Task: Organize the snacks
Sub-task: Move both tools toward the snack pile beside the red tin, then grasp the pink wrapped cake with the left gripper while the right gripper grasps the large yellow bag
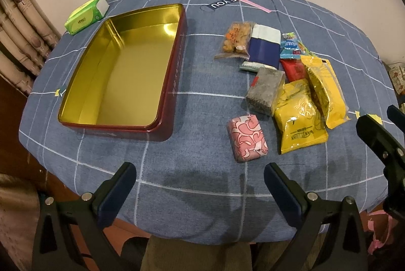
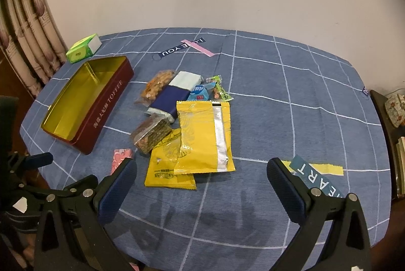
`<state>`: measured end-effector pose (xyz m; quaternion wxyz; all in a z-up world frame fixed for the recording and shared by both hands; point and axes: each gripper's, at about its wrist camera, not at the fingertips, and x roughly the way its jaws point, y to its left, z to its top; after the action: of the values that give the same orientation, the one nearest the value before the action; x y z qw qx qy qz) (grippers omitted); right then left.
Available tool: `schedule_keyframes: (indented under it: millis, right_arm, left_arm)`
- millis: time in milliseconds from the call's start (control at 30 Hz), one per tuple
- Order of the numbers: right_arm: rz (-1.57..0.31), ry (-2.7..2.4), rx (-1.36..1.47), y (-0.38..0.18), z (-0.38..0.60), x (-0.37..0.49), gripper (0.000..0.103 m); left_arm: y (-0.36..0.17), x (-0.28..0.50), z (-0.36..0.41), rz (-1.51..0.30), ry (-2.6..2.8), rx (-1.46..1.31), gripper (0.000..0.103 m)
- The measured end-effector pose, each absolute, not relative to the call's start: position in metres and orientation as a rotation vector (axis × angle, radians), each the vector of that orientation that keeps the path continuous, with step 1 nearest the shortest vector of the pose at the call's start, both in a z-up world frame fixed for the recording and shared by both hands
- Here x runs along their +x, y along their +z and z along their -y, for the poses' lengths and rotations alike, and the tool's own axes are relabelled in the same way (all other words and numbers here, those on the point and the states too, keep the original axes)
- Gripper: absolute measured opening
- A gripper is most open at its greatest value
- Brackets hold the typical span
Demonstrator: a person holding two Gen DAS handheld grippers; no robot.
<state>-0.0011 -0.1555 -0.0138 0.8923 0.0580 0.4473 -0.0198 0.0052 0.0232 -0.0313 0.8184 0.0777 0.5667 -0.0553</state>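
Your left hand-held gripper (image 1: pixel 200 177) hangs over the near edge of the bench (image 1: pixel 202 195) with its jaws spread wide and nothing between them. At about 10 o'clock from it sits the tin (image 1: pixel 121 68), red outside and gold inside, lid off and empty. That looks like the place meant for the snacks, so nothing is sorted yet. Beyond the tin, at its 11 o'clock, a green tissue pack (image 1: pixel 86 14) lies near the far edge.

Moving right, the pink packet (image 1: pixel 247 138) lies alone at 1 o'clock, nearest your left jaws and apart from the heap, probably the easiest first pick. Behind it the rest overlap: a grey block (image 1: pixel 264 90), a clear bag of nuts (image 1: pixel 235 39), a navy and white packet (image 1: pixel 264 45), small sweets (image 1: pixel 291 43), a red packet (image 1: pixel 293 69) and two yellow pouches (image 2: pixel 202 139), one lying across the other.

Your right hand-held gripper (image 2: pixel 201 180) is likewise wide open and empty, poised just short of those pouches at its 12 o'clock.

The bench wears a blue cloth with a white grid, with taped labels (image 2: pixel 316 174) stuck on it. A plain wall stands behind and a curtain (image 2: pixel 30 43) hangs at the left.
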Motion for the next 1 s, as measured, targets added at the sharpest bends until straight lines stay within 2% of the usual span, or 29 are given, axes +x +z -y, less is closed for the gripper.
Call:
schedule_keyframes:
  millis: [800,1000]
  right_arm:
    - [-0.948,-0.026,0.119,-0.019,0.153,0.003,0.101]
    - [-0.978,-0.004,0.1,-0.027,0.154,0.011,0.095]
  left_arm:
    - [-0.038,0.011,-0.028,-1.229,-0.116,0.16,0.103]
    - [-0.043,0.014,-0.031,-1.238,-0.113,0.152,0.103]
